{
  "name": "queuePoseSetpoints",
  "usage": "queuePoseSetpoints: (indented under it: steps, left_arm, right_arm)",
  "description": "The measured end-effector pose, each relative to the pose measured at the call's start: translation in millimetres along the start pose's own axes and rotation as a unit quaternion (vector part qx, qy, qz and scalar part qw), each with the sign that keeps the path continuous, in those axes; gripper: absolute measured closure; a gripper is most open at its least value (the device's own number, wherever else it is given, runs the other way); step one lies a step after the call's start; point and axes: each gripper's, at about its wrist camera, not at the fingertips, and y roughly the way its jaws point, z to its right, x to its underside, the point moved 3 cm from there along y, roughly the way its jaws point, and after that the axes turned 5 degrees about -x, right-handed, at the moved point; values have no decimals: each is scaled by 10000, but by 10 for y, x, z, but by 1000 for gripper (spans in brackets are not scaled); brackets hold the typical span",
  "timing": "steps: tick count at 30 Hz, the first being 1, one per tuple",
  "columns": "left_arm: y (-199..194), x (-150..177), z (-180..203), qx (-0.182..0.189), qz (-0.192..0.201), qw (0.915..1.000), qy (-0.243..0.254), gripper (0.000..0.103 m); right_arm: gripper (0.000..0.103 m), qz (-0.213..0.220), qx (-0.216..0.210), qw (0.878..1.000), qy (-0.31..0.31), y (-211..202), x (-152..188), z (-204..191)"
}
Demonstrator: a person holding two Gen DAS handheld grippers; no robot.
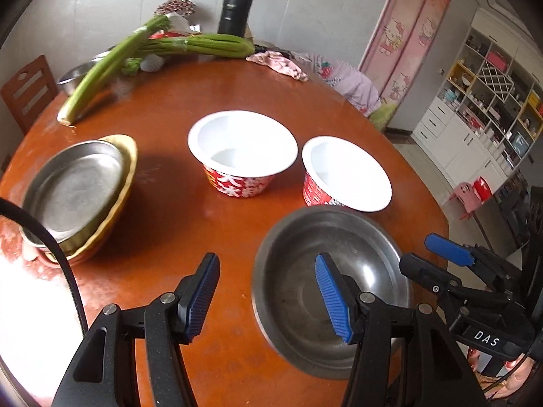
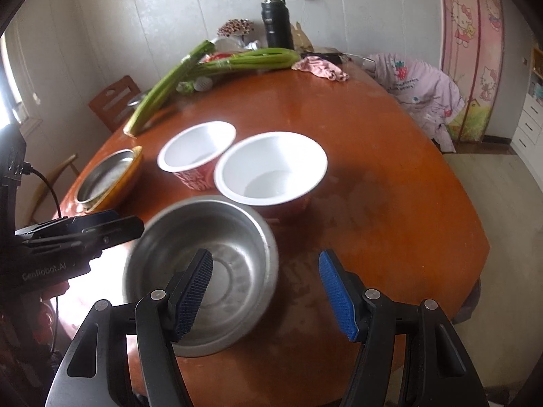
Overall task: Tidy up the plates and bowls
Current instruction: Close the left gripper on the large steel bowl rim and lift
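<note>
My left gripper (image 1: 268,295) hangs over the near edge of the round table (image 1: 176,224), fingers spread wide, nothing between them. The steel bowl (image 1: 325,281) sits right under my right-hand pad, which overlaps its rim; the other pad is over bare wood beside it. My right gripper (image 2: 268,291) is spread wide too and empty, its left pad over that same steel bowl (image 2: 207,268), the other pad off to the side above the tabletop.

Just beyond the steel bowl stand two white-lined red paper bowls, the nearer one (image 2: 271,169) touching the farther one (image 2: 197,156) at the rims as far as I can tell. Left of the steel bowl, well apart, a steel plate (image 1: 74,186) rests tilted inside a yellow dish (image 1: 125,156).

Far side of the table, past the paper bowls: celery stalks (image 1: 190,45), a black flask (image 1: 234,10), a pink cloth (image 1: 278,62). Nothing lies between my pads and the steel bowl.

Writing: "DAS" on the other gripper's body in the left view, "GenRobot.AI" on the one in the right view. The paper bowls carry white characters too blurred to read.
</note>
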Motion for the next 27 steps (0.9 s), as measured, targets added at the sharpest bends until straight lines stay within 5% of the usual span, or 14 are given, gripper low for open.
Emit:
queuePoseSetpoints:
  steps: [16,27]
  left_arm:
    - [306,117,121,-28,-219,9995,221,45]
    - [383,154,233,37,-207,9991,358,46]
  right_arm:
    - [36,-57,35,10000,57,216,212,88]
    - [48,-118,-43,9999,-27,334,231,4]
